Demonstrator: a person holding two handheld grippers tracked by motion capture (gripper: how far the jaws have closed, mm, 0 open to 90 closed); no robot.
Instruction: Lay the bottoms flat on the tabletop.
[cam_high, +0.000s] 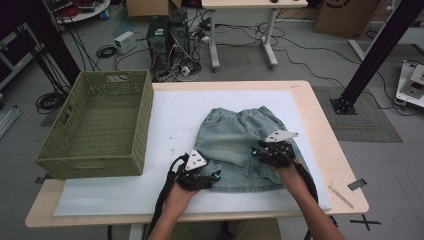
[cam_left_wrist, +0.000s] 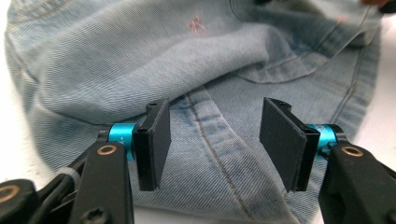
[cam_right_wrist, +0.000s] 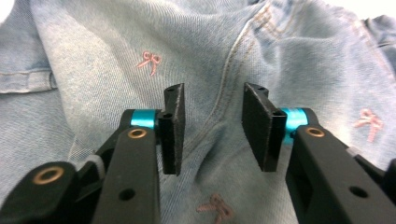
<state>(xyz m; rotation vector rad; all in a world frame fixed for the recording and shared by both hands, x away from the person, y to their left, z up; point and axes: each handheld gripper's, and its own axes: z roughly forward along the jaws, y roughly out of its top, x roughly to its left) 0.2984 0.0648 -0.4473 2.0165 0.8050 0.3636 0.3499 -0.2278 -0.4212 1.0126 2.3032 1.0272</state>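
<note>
Both grippers working on denim shorts on the bench

The shorts (cam_high: 243, 147) are lying on the white mat (cam_high: 170, 125) beside the green basket (cam_high: 100, 125); the left gripper (cam_left_wrist: 215, 140) is hovering over a hem seam, fingers apart; the right gripper (cam_right_wrist: 212, 130) is hovering over the middle seam, fingers apart, nothing pinched.

Left claw (cam_left_wrist: 215, 140) agape; right claw (cam_right_wrist: 212, 130) likewise

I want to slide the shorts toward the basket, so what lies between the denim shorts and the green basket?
In the high view, just bare white mat lies between the denim shorts and the green basket.
</note>
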